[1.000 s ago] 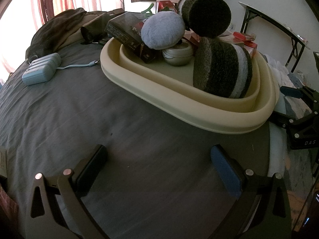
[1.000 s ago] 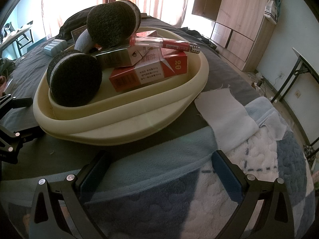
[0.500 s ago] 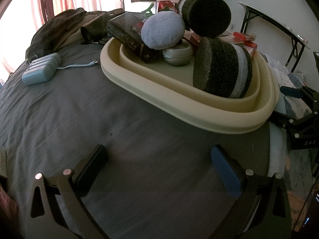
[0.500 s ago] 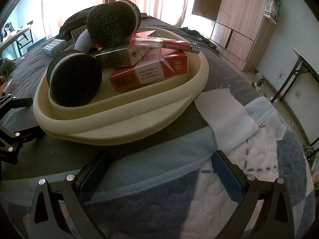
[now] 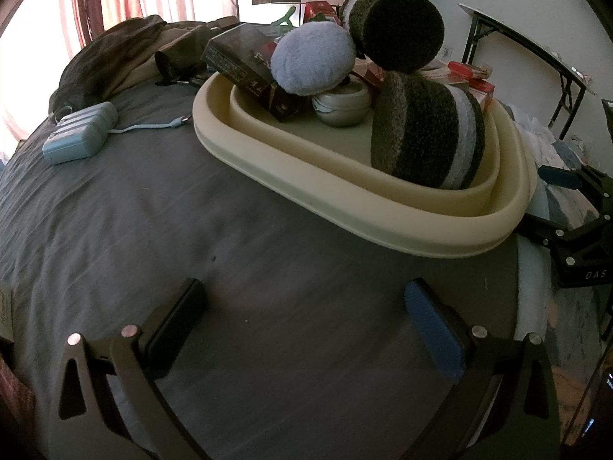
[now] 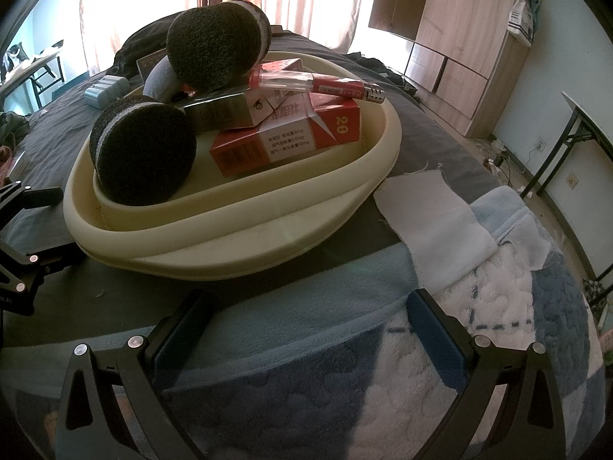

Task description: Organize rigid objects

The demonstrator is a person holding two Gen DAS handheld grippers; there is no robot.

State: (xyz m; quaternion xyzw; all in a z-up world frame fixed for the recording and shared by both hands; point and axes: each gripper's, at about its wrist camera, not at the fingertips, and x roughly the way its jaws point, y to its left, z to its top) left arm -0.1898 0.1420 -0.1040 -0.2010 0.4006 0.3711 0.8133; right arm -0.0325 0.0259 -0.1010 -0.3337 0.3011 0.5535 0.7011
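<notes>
We find both grippers idle above the bed (image 5: 161, 199): the left gripper (image 5: 306, 318) and the right gripper (image 6: 306, 326) each have their jaws spread wide, holding nothing, both short of the cream tray (image 6: 237, 253).

Risks, in our judgement:
- The tray rests on soft bedding with its right end near the folded white cloth (image 6: 433, 214). A push on the rim could tip or slide it.
- The contents are stacked loosely. The red pen (image 6: 318, 83) lies across the top of the boxes and could roll off if the pile is nudged.
- The upper dark foam roller (image 6: 214, 48) sits high on the pile and the blue puff (image 5: 312, 59) leans on the black box (image 5: 245, 71); pulling any lower item may bring them down.
- The 2 grippers stand close at the tray's near corner, so a reach by either could clip the other.

Container and contents: 1 tray, holding 2 striped dark foam rollers, the lower one (image 5: 425, 130) standing on edge against the near wall; the blue puff; a small metal tin (image 5: 341, 105) on the tray floor beneath the puff; the black box; a red carton (image 6: 287, 142) with smaller boxes on it; and the pen. Outside the tray, well apart on the bed, lies a pale blue power bank (image 5: 78, 132) with its cable.
</notes>
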